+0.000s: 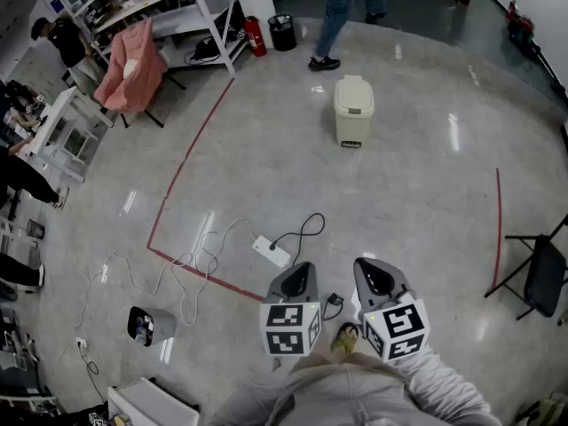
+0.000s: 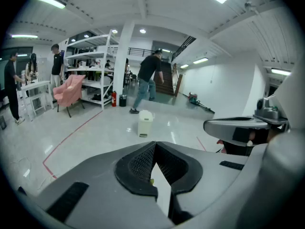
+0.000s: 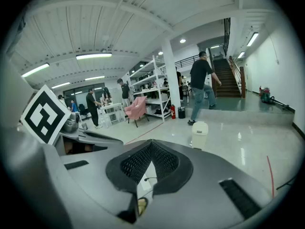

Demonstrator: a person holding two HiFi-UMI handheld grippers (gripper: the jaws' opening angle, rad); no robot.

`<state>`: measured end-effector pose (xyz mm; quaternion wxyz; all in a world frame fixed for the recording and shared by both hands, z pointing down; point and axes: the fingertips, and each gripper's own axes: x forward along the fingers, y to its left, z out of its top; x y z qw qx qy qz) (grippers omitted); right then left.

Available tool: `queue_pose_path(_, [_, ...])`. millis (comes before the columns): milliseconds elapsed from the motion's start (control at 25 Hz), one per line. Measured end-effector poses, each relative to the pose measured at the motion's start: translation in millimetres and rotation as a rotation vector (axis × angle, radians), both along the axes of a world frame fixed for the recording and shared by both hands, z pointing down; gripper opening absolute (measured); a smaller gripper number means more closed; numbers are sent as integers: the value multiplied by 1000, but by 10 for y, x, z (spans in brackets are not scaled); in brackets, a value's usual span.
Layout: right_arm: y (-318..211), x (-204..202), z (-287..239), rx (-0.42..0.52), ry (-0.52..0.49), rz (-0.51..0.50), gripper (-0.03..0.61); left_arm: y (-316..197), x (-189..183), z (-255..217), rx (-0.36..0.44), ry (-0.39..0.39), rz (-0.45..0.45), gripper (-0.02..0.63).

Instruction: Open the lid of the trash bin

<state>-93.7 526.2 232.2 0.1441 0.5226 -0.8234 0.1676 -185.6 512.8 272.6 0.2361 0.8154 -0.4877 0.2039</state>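
Observation:
The cream trash bin (image 1: 353, 109) stands alone on the shiny floor, far ahead of me, with its lid down. It is small in the left gripper view (image 2: 145, 123) and in the right gripper view (image 3: 199, 134). My left gripper (image 1: 300, 270) and right gripper (image 1: 369, 266) are held side by side close to my body, well short of the bin. Both point toward it. The left gripper's (image 2: 154, 144) jaws meet at the tips with nothing between them. The right gripper's (image 3: 151, 142) jaws are likewise shut and empty.
A white power strip (image 1: 272, 251) with trailing cables lies on the floor between me and the bin. A person (image 1: 342, 11) walks just behind the bin. A pink chair (image 1: 131, 67) and shelves stand far left, a black folding chair (image 1: 541, 275) at right.

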Motion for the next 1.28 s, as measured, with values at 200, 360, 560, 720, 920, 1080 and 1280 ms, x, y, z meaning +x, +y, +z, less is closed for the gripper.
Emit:
queue_pose_path(200, [464,239,-73,1,-7,29,-5,304,220,-26,2,-21,35,5])
queue_pose_path(360, [646,419,-206,25,4,54,-5,441,504,-181,29,-18,81,5])
queue_pose_path(560, [753,570,-198,28,-14,59,-5,580,706,-263,44,-20,96,5])
queue_pose_path(720, [722,643,-194,27,-38,62,-5,634,703,-286,44,-27,81,5])
queue_pose_path(920, [603,671,-102,28,-42,59,-5,564,672,-203,46,-32,67,5])
queue_pose_path(1080, [472,664,-53,27,-26,34,-5,404,696,-148,43,-26,56,5])
queue_pose_path(1280, [175,718,0,14,-18,30,-5,103,852,-113,37,-23,77,5])
